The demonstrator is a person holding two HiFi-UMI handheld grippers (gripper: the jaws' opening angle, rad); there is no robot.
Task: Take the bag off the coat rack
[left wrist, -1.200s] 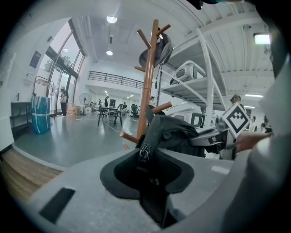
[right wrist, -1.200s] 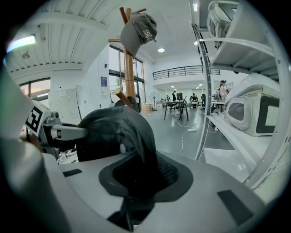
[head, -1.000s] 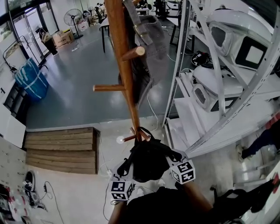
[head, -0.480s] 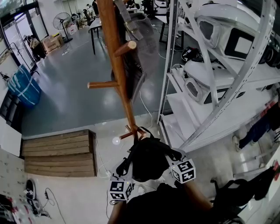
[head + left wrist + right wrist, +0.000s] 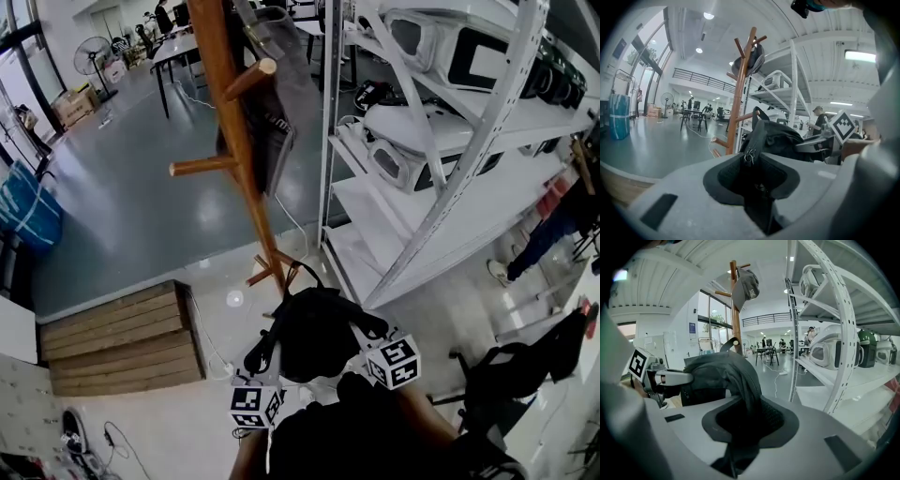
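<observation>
The coat rack (image 5: pixel 232 150), a wooden pole with pegs, stood on the pale floor (image 5: pixel 159 422), and the black bag (image 5: pixel 314 333) hung in the air just in front of its foot, on the person's side, carried between the two grippers; in the left gripper view the bag (image 5: pixel 783 140) sat low beside the coat rack (image 5: pixel 740 93), with its thin handle loop close to a lower peg, though contact there could not be judged. The left gripper (image 5: pixel 267 354) had its jaws drawn narrow and clamped on the bag's zippered edge, the zip pull lying right at the pinch in its own view (image 5: pixel 752 161). The right gripper (image 5: pixel 361 330) was likewise closed narrow on a fold of the bag's dark cloth (image 5: pixel 747 416), the bulk of the bag (image 5: pixel 719 373) bulging beyond the jaws toward the coat rack (image 5: pixel 735 305). The two marker cubes sat nearer the person than the bag, on either side of it. High on the coat rack a grey cloth item (image 5: pixel 286 84) hung from an upper peg, also visible from the right gripper (image 5: pixel 746 287); white metal shelving (image 5: pixel 441 159) holding white shells stood just right of the coat rack; a wooden step (image 5: pixel 122 337) lay on the floor to its left; a blue sack (image 5: pixel 23 202) stood well beyond that, far left of the coat rack.
</observation>
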